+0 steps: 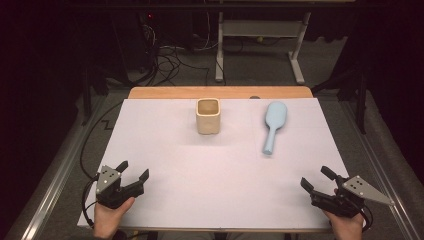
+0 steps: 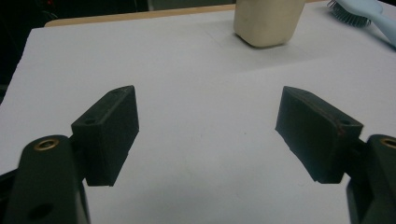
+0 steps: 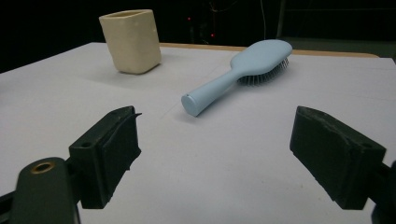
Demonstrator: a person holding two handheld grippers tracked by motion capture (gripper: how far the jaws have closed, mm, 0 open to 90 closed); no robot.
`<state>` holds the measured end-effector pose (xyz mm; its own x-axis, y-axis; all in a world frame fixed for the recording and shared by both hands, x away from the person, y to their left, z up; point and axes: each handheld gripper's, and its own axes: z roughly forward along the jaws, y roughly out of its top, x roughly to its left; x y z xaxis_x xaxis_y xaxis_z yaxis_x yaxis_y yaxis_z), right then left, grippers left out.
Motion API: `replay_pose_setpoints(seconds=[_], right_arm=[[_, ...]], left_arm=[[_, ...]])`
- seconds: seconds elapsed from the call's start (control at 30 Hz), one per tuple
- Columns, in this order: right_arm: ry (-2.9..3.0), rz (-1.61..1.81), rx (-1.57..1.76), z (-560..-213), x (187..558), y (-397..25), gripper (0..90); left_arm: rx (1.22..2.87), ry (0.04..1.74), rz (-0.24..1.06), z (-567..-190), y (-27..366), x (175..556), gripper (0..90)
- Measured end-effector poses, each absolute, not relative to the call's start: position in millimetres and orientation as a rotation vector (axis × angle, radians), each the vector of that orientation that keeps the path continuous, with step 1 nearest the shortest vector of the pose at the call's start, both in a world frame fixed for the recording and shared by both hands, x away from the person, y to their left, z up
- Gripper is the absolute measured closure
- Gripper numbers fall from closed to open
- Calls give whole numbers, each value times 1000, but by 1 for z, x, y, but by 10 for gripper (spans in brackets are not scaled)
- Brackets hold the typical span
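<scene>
Count: two hand-held grippers, one hairbrush, one cup, one table.
Left gripper: at the near left corner of the white table, nearer the person than the cup and to its left; jaws spread wide, nothing between them, holding and touching nothing.
Right gripper: at the near right corner, nearer than the hairbrush and a little to its right; jaws spread wide, holding and touching nothing.
Hairbrush: light blue, lying flat right of the cup, well apart from both grippers; handle end toward the person, bristled head away, bristles down.
Cup: beige, squarish, upright, mouth open, left of the hairbrush and apart from it.
In the way: bare white tabletop lies between each gripper and the hairbrush.
Beyond the cup: wooden table edge, then cables and a metal frame on the floor.
</scene>
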<state>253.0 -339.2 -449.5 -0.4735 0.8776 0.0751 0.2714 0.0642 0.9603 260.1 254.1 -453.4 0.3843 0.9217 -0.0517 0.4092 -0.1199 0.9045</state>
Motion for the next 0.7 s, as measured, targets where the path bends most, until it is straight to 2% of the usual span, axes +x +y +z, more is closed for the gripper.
replay_pose_setpoints(seconds=[0.7], right_arm=[[1790, 1431, 1149, -449, 252, -339, 163]], left_arm=[[1704, 1180, 688, -453, 254, 259, 222]])
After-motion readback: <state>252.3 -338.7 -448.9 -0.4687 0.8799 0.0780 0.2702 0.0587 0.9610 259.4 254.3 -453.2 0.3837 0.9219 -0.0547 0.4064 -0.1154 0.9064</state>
